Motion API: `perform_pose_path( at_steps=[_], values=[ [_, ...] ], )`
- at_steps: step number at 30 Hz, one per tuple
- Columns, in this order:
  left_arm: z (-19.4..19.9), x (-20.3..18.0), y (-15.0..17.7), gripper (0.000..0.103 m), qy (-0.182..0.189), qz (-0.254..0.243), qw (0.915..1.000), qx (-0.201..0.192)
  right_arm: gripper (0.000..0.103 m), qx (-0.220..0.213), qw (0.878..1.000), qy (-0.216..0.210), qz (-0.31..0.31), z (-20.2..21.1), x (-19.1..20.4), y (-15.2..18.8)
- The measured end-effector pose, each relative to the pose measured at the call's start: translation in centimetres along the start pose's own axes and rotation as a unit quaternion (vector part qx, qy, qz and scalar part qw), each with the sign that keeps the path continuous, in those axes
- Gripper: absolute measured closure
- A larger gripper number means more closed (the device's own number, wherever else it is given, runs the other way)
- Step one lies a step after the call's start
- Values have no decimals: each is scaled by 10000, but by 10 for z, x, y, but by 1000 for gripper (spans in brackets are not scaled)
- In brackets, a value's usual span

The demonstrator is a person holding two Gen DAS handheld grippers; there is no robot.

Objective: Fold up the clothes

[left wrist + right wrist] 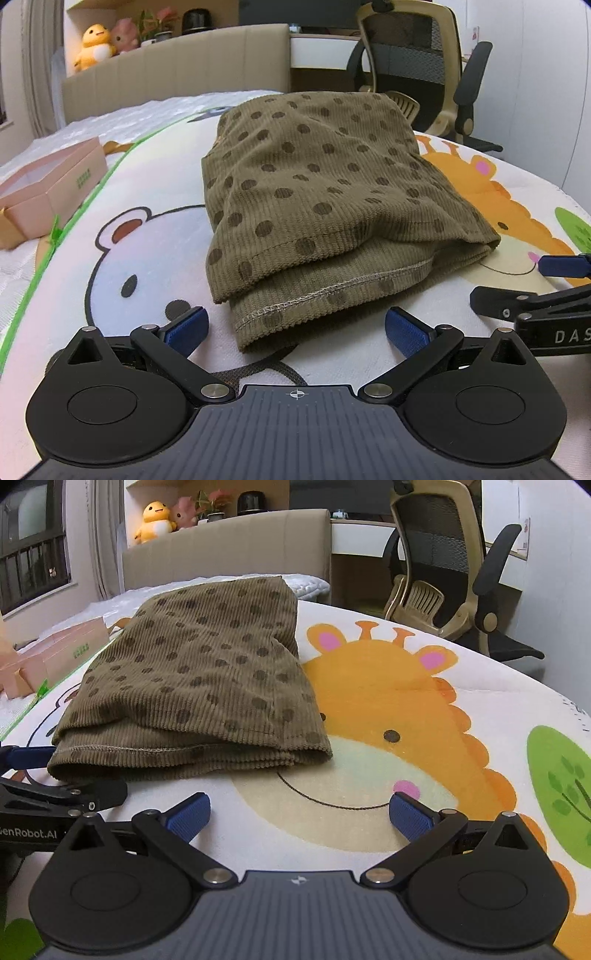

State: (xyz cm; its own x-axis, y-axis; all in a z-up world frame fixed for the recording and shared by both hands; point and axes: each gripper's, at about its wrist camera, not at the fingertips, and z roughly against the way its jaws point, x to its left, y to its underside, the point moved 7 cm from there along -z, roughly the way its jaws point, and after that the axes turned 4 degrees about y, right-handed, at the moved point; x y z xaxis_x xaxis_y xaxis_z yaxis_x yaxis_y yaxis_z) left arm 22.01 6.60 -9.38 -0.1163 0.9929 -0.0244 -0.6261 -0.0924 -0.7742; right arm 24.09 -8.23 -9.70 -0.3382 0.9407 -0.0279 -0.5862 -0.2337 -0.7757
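The brown spotted corduroy cloth [314, 206] lies folded in a neat pile on the cartoon animal mat [406, 701], so the left gripper [295, 328] and right gripper [299, 812] wait beside it, wide apart, holding nothing.

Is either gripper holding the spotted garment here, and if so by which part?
Nothing is held. The left gripper and right gripper are both open, just short of the folded garment.

A folded brown dotted garment [195, 686] lies left of centre on the giraffe-print mat [388, 709]. The right gripper [299, 814] spreads wide at bottom — empty — the left gripper [55, 797] at the left edge.
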Motion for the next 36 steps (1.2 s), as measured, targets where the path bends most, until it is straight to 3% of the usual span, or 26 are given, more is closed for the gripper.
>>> perform_pose_path(
  at_steps=[36],
  values=[
    [-1, 1, -1, 0, 19, 35, 10000, 14, 0, 4, 10000, 30, 28, 1, 3, 2]
  ],
)
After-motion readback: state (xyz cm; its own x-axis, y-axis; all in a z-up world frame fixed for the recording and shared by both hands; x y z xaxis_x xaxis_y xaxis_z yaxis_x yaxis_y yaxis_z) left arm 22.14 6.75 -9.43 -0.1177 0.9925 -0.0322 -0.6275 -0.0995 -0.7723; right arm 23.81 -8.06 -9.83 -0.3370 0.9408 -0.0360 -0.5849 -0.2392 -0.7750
